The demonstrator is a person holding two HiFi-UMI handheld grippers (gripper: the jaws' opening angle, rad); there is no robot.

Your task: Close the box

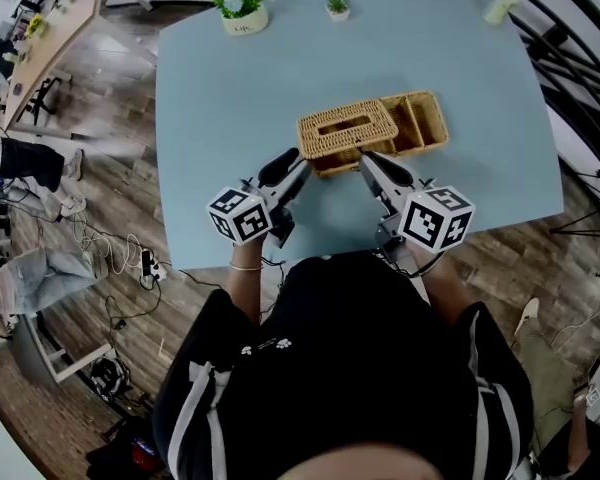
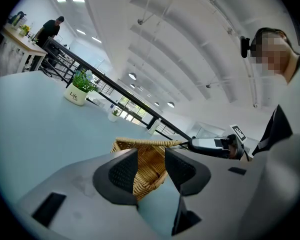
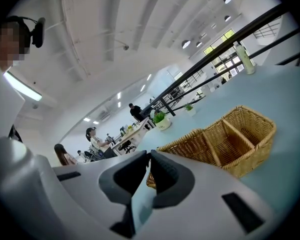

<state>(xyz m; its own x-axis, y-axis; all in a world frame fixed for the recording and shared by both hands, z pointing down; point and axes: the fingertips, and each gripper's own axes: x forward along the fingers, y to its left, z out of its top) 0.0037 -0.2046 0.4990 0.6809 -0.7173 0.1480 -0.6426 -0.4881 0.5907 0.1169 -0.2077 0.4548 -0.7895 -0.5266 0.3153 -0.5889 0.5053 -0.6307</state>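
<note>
I have the left claw (image 2: pixel 151 156) open, its jaws standing well apart with nothing pressed between the pads. A wicker corner shows through the gap, just ahead of the tips, though I can't tell whether it is touching them. The right claw (image 3: pixel 149 159) is closed and empty, its tips meeting. The box (image 1: pixel 420 120) sits on the table (image 1: pixel 230 88) ahead of both claws. Its long axis runs crosswise to the way they point, with the far-right end angled slightly away from me. The lid (image 1: pixel 347 128) rests on top but is offset along that axis toward the left claw's side. It covers the part of the box in front of the claws and leaves two compartments bare, ahead and well to the right of the right claw. As I read it, closing comes down to one direction: the lid has to travel along the box's length, away from the left claw and across the front of the right one. The left claw is nearer the lid's overhanging end, so I judge it better placed to push or carry. The right claw sits just before the lid's near long edge, where it could steady or guide.
</note>
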